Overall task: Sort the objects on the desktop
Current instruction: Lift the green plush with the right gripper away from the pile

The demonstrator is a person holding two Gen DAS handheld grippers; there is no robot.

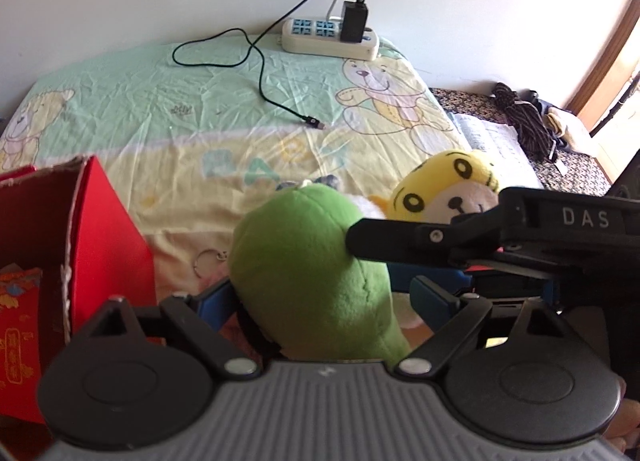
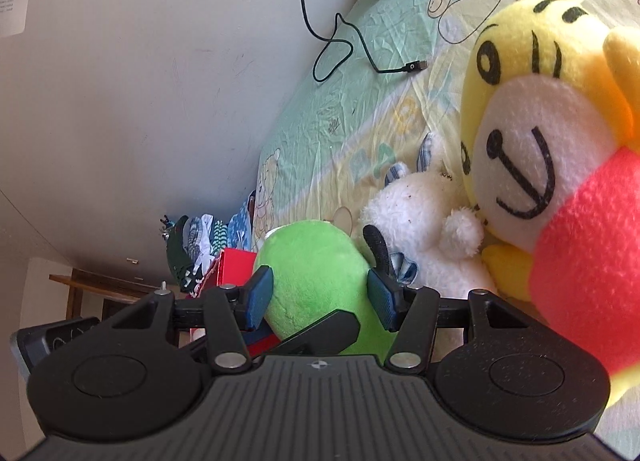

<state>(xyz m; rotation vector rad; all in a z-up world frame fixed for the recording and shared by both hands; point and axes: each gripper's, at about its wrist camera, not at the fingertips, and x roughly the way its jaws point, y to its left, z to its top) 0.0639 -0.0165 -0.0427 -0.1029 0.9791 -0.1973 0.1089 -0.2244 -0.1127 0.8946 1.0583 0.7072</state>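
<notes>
A green plush toy (image 1: 308,261) lies on the bear-print sheet, between the blue pads of my left gripper (image 1: 320,301), whose jaws stand wide and do not press it. My right gripper (image 2: 318,295) comes in from the right in the left wrist view (image 1: 440,239), and its blue pads (image 2: 260,297) straddle the same green plush (image 2: 316,281) with small gaps. A yellow tiger plush with a red body (image 2: 540,141) and a white plush rabbit (image 2: 416,225) lie just beyond it. The tiger also shows in the left wrist view (image 1: 444,189).
A red cardboard box (image 1: 60,245) stands open at the left. A white power strip (image 1: 328,37) with a black charger and a black cable (image 1: 260,73) lies at the sheet's far edge by the wall. A key ring (image 1: 206,261) lies near the green plush.
</notes>
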